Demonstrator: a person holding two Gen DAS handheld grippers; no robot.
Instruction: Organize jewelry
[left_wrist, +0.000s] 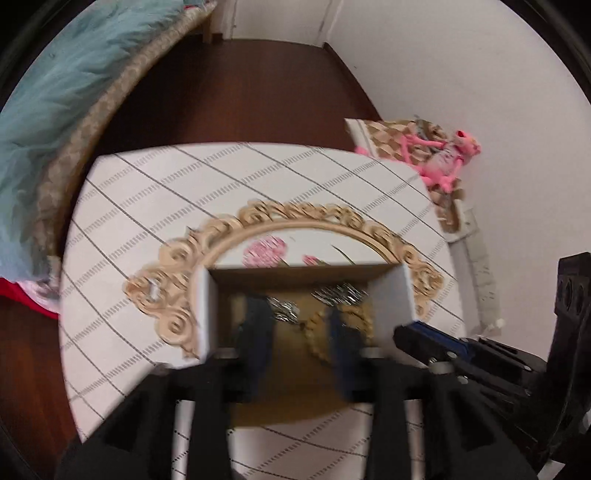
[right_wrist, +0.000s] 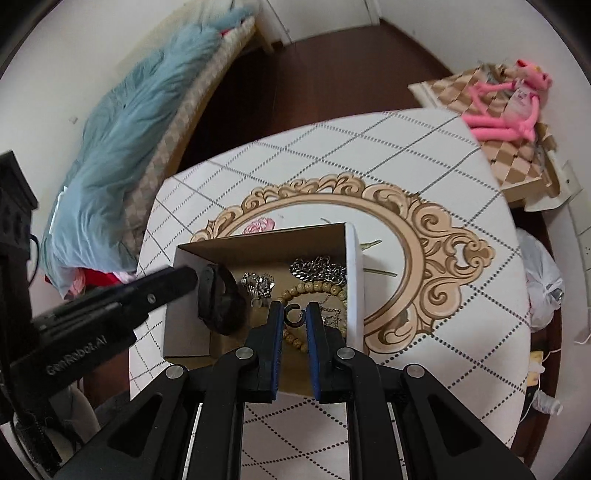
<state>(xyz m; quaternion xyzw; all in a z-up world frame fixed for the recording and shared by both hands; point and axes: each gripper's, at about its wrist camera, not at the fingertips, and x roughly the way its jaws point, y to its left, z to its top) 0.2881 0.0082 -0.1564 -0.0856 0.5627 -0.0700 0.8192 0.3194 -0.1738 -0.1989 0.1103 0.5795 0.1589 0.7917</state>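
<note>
White quilted cloth with a gold scroll oval covers the bench (right_wrist: 424, 155), and an open cardboard box (right_wrist: 352, 273) sits on it, over the oval's left part. Left of the box, beyond the bench, a bed (right_wrist: 125, 140) carries a pale blue fluffy cover. At the box's left wall the left tool (right_wrist: 192, 282) reaches in from the side; in its own blurred view its fingers (left_wrist: 258, 325) stand apart over the box floor with nothing visibly between them. Inside the box, from the left wall, lie a dark watch (right_wrist: 218, 302), a small silver piece (right_wrist: 258, 284), a bead bracelet (right_wrist: 314, 288) and a silver chain (right_wrist: 319, 267). Over the box's near edge the right tool (right_wrist: 295, 317) pinches a small dark C-shaped ring (right_wrist: 294, 316) between its blue pads. Far right of the box, a pink plush toy (right_wrist: 506, 107) lies on a checkered cushion.
</note>
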